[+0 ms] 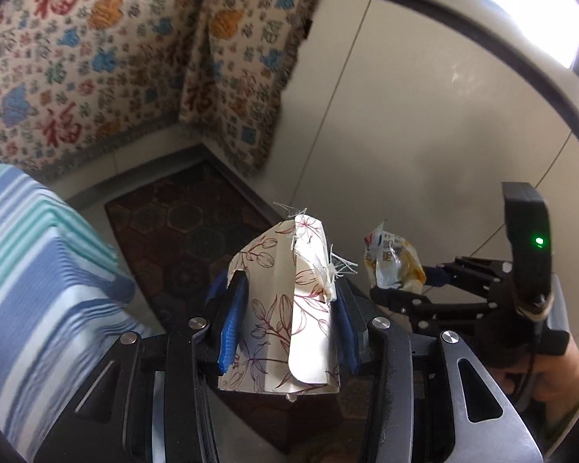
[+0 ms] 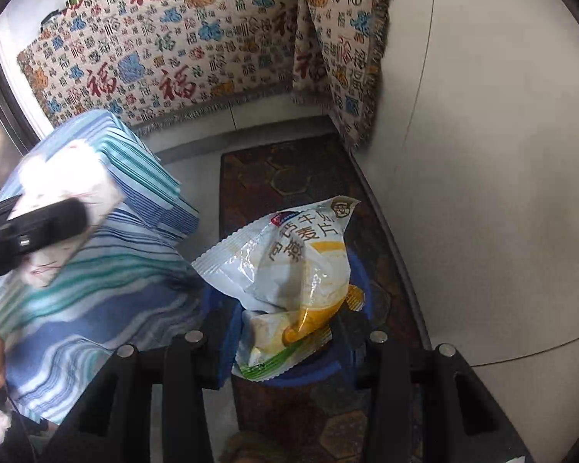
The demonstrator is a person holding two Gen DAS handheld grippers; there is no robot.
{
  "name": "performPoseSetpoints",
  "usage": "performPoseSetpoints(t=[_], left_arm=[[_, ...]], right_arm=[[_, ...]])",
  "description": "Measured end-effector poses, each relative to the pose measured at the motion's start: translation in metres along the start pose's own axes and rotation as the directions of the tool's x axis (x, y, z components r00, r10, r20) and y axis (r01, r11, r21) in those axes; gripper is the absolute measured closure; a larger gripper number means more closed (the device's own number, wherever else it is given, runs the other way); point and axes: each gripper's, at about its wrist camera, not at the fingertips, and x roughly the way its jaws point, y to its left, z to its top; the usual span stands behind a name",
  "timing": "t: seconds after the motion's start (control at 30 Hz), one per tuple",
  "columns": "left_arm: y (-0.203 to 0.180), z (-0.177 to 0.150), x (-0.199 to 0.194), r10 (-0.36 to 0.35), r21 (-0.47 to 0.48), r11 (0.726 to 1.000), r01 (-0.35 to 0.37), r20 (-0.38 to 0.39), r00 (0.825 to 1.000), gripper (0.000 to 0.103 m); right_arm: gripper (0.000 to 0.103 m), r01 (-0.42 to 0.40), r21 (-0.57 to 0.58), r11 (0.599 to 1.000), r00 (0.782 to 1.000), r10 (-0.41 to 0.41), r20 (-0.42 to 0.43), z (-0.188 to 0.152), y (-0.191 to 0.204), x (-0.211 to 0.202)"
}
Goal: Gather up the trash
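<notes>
Where held, wrapper [image 2: 289, 270] between fingers [image 2: 222, 332].

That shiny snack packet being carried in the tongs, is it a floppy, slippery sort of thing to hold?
Probably floppy: the snack packet is crumpled and bends above the right hand-held gripper. Likely light too, since it looks flattened and nearly empty, standing up without sagging. Its glossy film may be slippery, though the blue pads pinching it seem to hold.
</notes>
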Motion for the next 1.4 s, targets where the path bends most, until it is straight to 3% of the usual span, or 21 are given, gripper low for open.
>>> performPoseSetpoints(t=[0.13, 0.2, 0.27, 0.3, 0.33, 0.5, 0.63, 0.67, 0.77, 0.93, 1.07, 1.27, 1.4], left_arm=[[-0.003, 0.006, 0.041, -0.011, -0.008, 1.000, 0.010, -0.044, 0.999, 0.058], [-0.003, 0.009, 0.054, -0.007, -0.003, 1.000, 0.007, -0.055, 0.998, 0.049], [-0.001, 0.010, 0.063, -0.015, -0.006, 1.000, 0.014, -0.048, 0.999, 0.022], [-0.001, 0.011, 0.065, -0.016, -0.008, 1.000, 0.016, -0.037, 0.999, 0.019], [-0.001, 0.012, 0.067, -0.015, -0.007, 1.000, 0.015, -0.030, 0.999, 0.018], [-0.002, 0.017, 0.053, 0.040, 0.025, 0.999, -0.040, -0.009, 0.999, 0.018], [-0.010, 0.013, 0.014, 0.128, 0.059, 0.990, -0.132, 0.059, 0.990, 0.008], [-0.010, 0.012, 0.003, 0.131, 0.068, 0.988, -0.136, 0.075, 0.989, 0.001], [-0.015, 0.003, -0.029, 0.154, 0.095, 0.982, -0.163, 0.102, 0.983, 0.000], [-0.022, -0.029, -0.068, 0.247, 0.093, 0.961, -0.260, 0.129, 0.960, 0.000], [-0.028, -0.052, -0.078, 0.277, 0.081, 0.956, -0.284, 0.082, 0.957, 0.000], [-0.043, -0.065, -0.090, 0.386, 0.088, 0.915, -0.394, 0.099, 0.917, 0.000], [-0.044, -0.063, -0.095, 0.356, 0.071, 0.931, -0.359, 0.048, 0.933, 0.000]], right_arm=[[0.059, -0.009, -0.012, 1.000, 1.000, 0.009, -0.026, 0.000, -0.010, 0.018], [0.056, -0.015, -0.017, 1.000, 0.999, 0.015, -0.037, -0.003, -0.015, 0.030], [0.041, -0.014, -0.012, 1.000, 0.999, 0.013, -0.045, -0.004, -0.018, 0.042], [0.024, -0.007, -0.014, 1.000, 0.999, 0.006, -0.044, -0.005, -0.019, 0.047], [0.018, 0.006, -0.016, 1.000, 0.999, -0.007, -0.044, -0.006, -0.020, 0.049], [0.017, 0.028, 0.054, 0.998, 0.999, -0.030, 0.029, -0.002, -0.033, 0.031], [0.015, 0.074, 0.139, 0.988, 0.985, -0.094, 0.144, -0.010, -0.036, -0.012], [0.014, 0.082, 0.162, 0.983, 0.981, -0.108, 0.160, -0.014, -0.035, -0.023], [0.011, 0.128, 0.223, 0.966, 0.970, -0.168, 0.173, -0.022, -0.027, -0.053], [0.000, 0.124, 0.260, 0.958, 0.961, -0.182, 0.209, -0.050, 0.002, -0.098], [0.000, 0.144, 0.260, 0.955, 0.960, -0.198, 0.197, -0.076, 0.022, -0.117], [0.000, 0.155, 0.305, 0.940, 0.960, -0.216, 0.177, -0.104, 0.034, -0.137], [0.000, 0.172, 0.288, 0.942, 0.959, -0.227, 0.169, -0.110, 0.043, -0.147]])
